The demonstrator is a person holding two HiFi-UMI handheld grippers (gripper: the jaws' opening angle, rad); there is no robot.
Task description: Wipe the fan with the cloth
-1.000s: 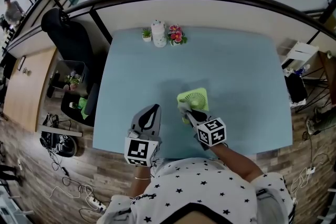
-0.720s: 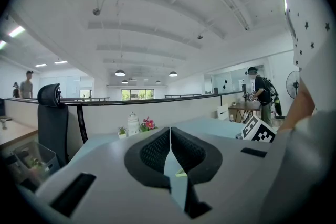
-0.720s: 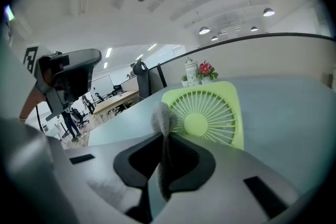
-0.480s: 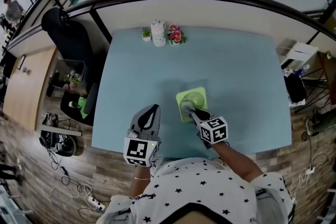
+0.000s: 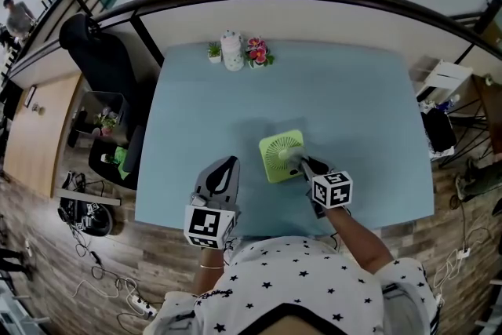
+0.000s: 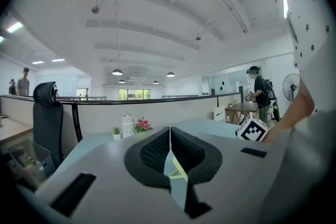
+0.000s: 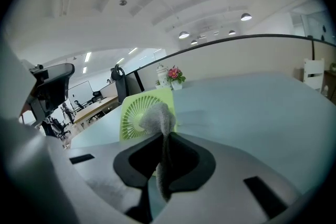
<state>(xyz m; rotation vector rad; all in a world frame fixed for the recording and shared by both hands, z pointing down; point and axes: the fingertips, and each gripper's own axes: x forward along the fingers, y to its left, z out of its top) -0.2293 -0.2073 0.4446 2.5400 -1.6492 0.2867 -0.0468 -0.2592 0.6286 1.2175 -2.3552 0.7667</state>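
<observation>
A small lime-green square fan stands on the light blue table, its round grille facing my right gripper. My right gripper is shut on a grey cloth, and the cloth's bunched end presses on the right part of the grille. My left gripper hovers near the table's front edge, left of the fan, shut with nothing between its jaws. A sliver of the green fan shows past the left jaws.
At the table's far edge stand a small potted plant, a white jar and a pot of pink flowers. A black office chair sits off the table's left side. A curved railing runs behind the table.
My right gripper has swung to the right with the cloth, from the fan's near left corner to its right side. The fan has shifted slightly left and turned. The left gripper stayed put.
</observation>
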